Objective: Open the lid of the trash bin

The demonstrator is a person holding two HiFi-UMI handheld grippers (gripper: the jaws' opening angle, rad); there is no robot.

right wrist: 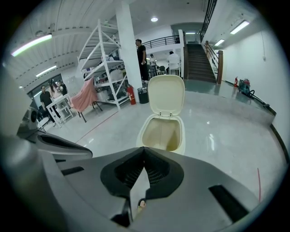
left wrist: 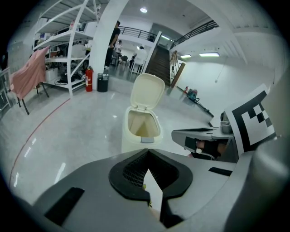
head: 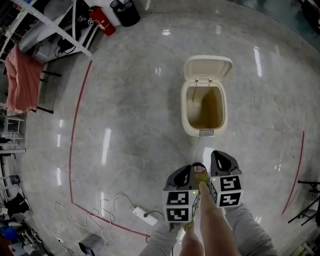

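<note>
The cream trash bin [head: 186, 111] stands on the grey floor with its lid [head: 208, 68] swung up and back, and its inside looks empty. A grey pedal [head: 206, 132] sits at its near side. Both grippers hover short of the bin, close to the person's legs. My left gripper [head: 186, 169] is shut with nothing in it, and so is my right gripper [head: 220, 154]. In the left gripper view the bin [left wrist: 131, 140] lies ahead beyond the closed jaws [left wrist: 147, 152]. In the right gripper view the bin [right wrist: 147, 131] and raised lid [right wrist: 166, 95] stand straight ahead of the jaws [right wrist: 144, 149].
A person's leg and sandalled foot [head: 201, 176] show between the grippers. A white power strip [head: 144, 215] with loose cable lies at the lower left, inside a red floor line [head: 74, 125]. Shelving, a pink cloth [head: 22, 80], a fire extinguisher [head: 102, 21] and a black bin [head: 125, 11] stand far left.
</note>
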